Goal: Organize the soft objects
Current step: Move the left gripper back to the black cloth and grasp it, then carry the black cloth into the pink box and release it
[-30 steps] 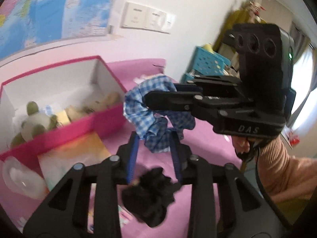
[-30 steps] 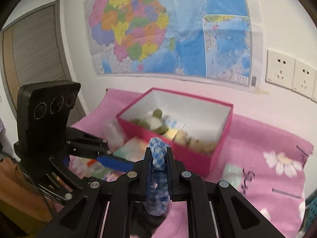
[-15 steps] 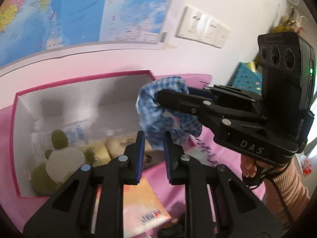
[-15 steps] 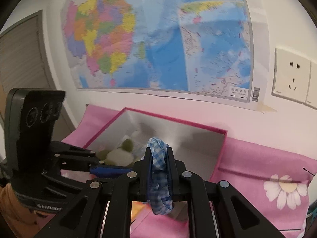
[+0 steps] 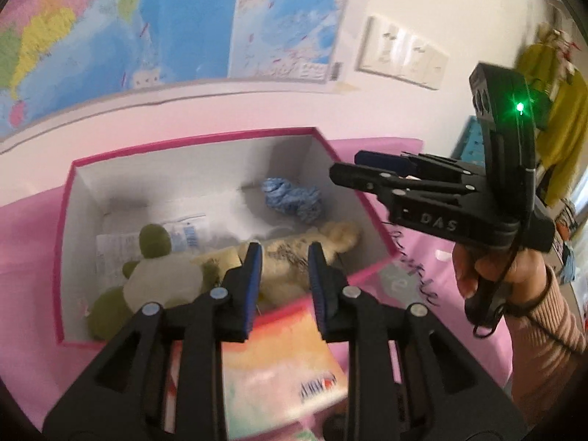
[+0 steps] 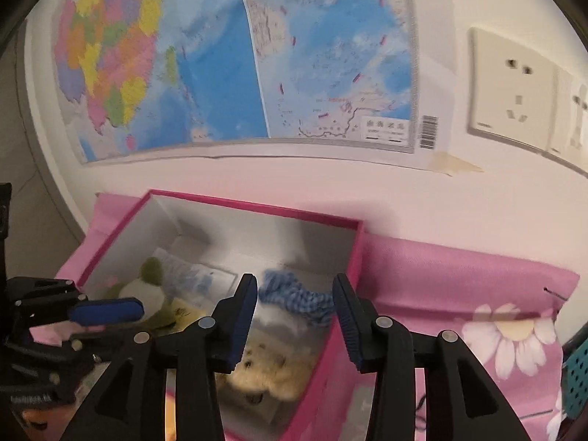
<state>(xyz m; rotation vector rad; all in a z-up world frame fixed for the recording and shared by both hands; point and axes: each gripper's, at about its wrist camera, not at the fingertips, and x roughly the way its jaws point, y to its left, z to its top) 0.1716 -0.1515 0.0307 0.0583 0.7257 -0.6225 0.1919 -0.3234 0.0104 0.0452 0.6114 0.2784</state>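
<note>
Scrunchie (image 5: 292, 199) lies crumpled in box (image 5: 64, 220), long axis unclear; both grippers (image 6: 294, 316) (image 5: 284, 275) spread, empty.

Only clear lettering is "DAS" in grey on the side of the black two-finger right gripper (image 5: 362, 169); the wall map's (image 6: 235, 55) print is too blurry.

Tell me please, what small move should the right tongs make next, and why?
Probably lift the right tongs up and back from the pink box. They are open and empty, and the blue checked scrunchie already lies inside the box beside the cream plush toy, so nothing is left there to release.
</note>
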